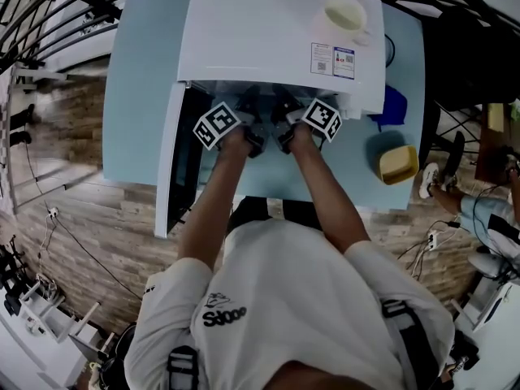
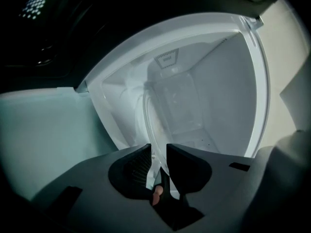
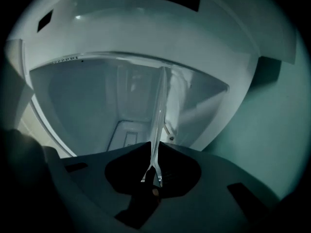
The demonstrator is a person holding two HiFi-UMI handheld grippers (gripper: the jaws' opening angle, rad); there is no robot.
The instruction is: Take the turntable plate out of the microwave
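Inside the microwave (image 1: 276,31) the right gripper (image 3: 156,147) pinches the turntable plate (image 3: 159,106) by its rim. The left gripper (image 2: 158,149) straddles the rim, jaws slightly apart. A cup (image 1: 345,13) sits on top, with the open door (image 1: 172,161) alongside.

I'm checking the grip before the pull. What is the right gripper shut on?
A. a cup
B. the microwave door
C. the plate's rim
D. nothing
C: in the right gripper view, the right gripper has its jaws pinched on the rim of the glass plate, seen edge-on.
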